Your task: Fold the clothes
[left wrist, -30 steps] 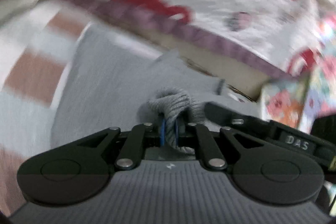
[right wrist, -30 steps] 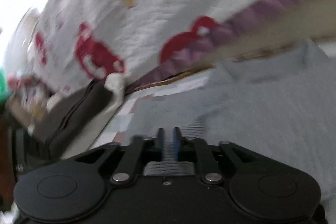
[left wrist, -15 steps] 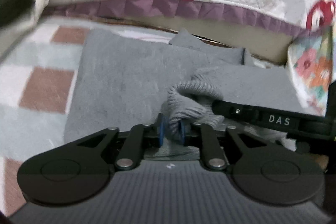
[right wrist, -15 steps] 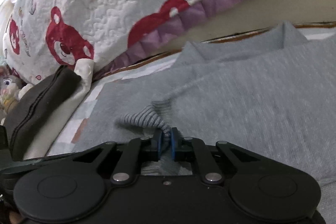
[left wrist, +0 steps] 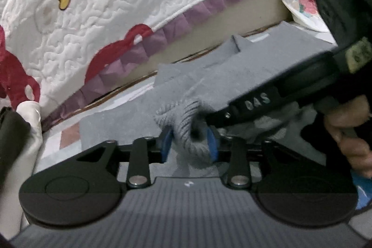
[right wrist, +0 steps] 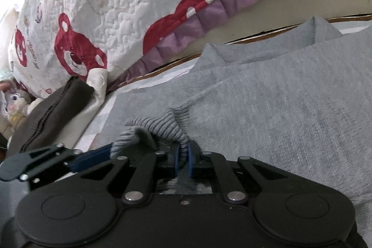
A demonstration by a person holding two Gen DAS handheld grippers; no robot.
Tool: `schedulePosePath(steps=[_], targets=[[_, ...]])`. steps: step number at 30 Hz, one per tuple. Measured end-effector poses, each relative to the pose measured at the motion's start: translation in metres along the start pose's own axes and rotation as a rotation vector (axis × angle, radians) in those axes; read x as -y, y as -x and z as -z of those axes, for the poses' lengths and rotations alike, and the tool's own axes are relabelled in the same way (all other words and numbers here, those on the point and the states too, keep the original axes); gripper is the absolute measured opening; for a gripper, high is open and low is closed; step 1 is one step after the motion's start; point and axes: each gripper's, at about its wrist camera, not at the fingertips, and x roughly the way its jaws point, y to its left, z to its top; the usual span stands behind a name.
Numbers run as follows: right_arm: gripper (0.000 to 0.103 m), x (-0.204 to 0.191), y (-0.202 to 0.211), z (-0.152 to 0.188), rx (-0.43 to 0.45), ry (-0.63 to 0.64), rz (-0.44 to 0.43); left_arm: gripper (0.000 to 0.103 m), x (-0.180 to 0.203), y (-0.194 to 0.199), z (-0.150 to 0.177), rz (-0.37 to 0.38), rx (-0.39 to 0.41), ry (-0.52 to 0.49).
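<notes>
Right tool (right wrist: pixel 183 158) pinches the ribbed cuff (right wrist: pixel 162 127) of the grey sweater (right wrist: pixel 279 97); left tool (left wrist: pixel 189 143), just opening, straddles the cuff loosely.

Count: 1 grey sweater (right wrist: pixel 279 97); 2 grippers (left wrist: pixel 189 143) (right wrist: pixel 183 160); 1 quilt (right wrist: pixel 139 4), upper left; 1 dark folded garment (right wrist: pixel 53 113), left.

Sweater (right wrist: pixel 279 97) lay flat on the mat (left wrist: pixel 69 134), quilt (right wrist: pixel 139 4) behind it. Folded garment (right wrist: pixel 53 106) sat left of sweater, plush toy (right wrist: pixel 16 101) further left.
</notes>
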Motion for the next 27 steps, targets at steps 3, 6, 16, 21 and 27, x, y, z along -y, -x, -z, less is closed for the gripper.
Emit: schedulePosePath(steps=[3,6,16,21,27], targets=[[0.008,-0.006,0.003,0.0,0.002,0.052,0.002,0.049,-0.013,-0.006,0.004,-0.031,-0.001,0.08],[0.008,-0.01,0.005,0.0,0.001,0.078,-0.032,0.028,-0.019,-0.013,0.007,-0.007,-0.059,0.073],[0.014,-0.042,0.0,0.013,0.032,0.303,0.067,0.024,-0.071,-0.022,0.029,-0.061,-0.091,0.397],[0.013,-0.048,-0.004,0.016,0.054,0.359,0.112,0.021,-0.049,-0.025,0.027,-0.067,-0.09,0.213],[0.013,-0.015,-0.014,-0.008,0.04,0.042,0.019,0.02,-0.015,-0.024,0.016,-0.06,-0.055,-0.028]])
